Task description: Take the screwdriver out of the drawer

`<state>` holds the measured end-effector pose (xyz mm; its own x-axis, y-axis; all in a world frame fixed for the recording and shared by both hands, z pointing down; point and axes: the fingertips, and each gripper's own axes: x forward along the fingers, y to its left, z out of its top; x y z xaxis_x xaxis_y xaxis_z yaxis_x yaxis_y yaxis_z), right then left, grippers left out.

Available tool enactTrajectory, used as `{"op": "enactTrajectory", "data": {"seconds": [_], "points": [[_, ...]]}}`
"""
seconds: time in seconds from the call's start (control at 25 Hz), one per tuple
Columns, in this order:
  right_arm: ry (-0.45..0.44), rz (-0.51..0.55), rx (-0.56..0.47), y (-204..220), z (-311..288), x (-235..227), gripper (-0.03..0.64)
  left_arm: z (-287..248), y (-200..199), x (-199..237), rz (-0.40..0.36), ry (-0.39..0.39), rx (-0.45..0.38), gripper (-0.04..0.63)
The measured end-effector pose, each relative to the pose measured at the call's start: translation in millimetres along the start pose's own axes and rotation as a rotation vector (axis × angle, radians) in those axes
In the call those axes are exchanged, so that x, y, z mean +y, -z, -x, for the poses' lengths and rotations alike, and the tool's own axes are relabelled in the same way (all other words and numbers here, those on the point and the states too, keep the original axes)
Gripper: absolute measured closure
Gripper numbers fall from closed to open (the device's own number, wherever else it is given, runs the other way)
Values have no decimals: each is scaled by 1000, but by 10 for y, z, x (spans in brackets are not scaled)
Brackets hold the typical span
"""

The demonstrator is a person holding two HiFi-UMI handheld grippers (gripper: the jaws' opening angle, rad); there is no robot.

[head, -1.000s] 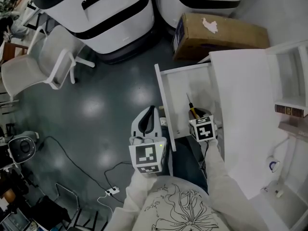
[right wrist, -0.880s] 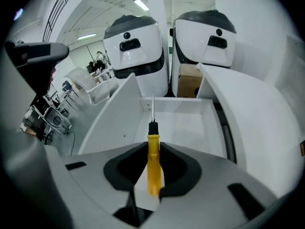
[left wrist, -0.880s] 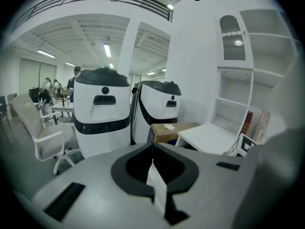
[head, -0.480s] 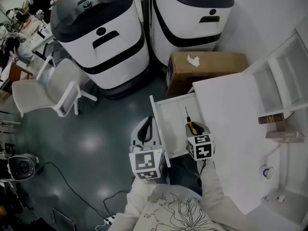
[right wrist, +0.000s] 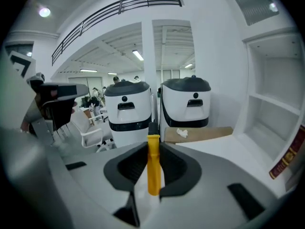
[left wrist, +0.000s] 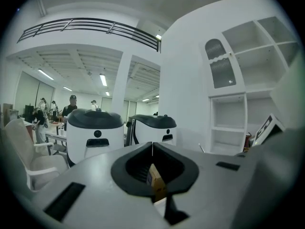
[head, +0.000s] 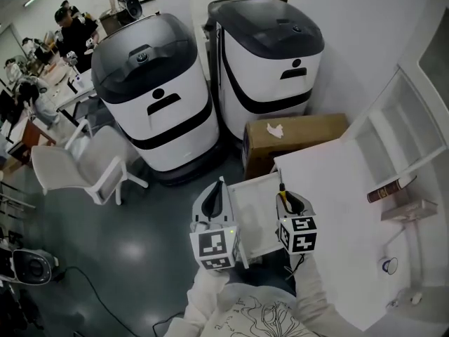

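The screwdriver (head: 283,196), with a yellow handle and a dark shaft, is clamped in my right gripper (head: 287,198) above the open white drawer (head: 254,216). In the right gripper view the yellow handle (right wrist: 153,168) stands upright between the jaws of the right gripper (right wrist: 153,143), and the shaft pokes out past the tips. My left gripper (head: 220,184) hovers to the left of the drawer's side wall. The jaw tips of the left gripper (left wrist: 152,144) meet and hold nothing.
Two white and black machines (head: 151,111) (head: 270,55) stand behind the drawer, with a cardboard box (head: 295,135) at their foot. The white desk top (head: 344,209) and a shelf unit (head: 396,135) lie to the right. A white chair (head: 77,170) stands at the left.
Both grippers have risen. The right one has lifted the screwdriver up out of the drawer. The head view has tilted up, so more of the room shows.
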<state>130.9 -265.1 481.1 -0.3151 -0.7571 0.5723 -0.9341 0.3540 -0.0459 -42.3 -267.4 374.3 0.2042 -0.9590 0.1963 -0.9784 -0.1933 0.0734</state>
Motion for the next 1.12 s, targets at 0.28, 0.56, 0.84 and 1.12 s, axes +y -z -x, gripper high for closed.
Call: {"op": "enactTrajectory", "data": {"seconds": [0.28,0.56,0.84,1.12], "points": [[40,-3,-172,-579,335,-85,543,18,-280,-75,-21,11,-52,588],[63,-10,-293,-910,580,-142,543,76,-579,-129,-42,19,-116,588],[72,-8,-382,-1109,758,-120,543,148,-635,-81,-43,3,-128,588],[78,-22,-421,-1149,801,-142,543,177,-604,-45,-35,-12,-124,588]]}}
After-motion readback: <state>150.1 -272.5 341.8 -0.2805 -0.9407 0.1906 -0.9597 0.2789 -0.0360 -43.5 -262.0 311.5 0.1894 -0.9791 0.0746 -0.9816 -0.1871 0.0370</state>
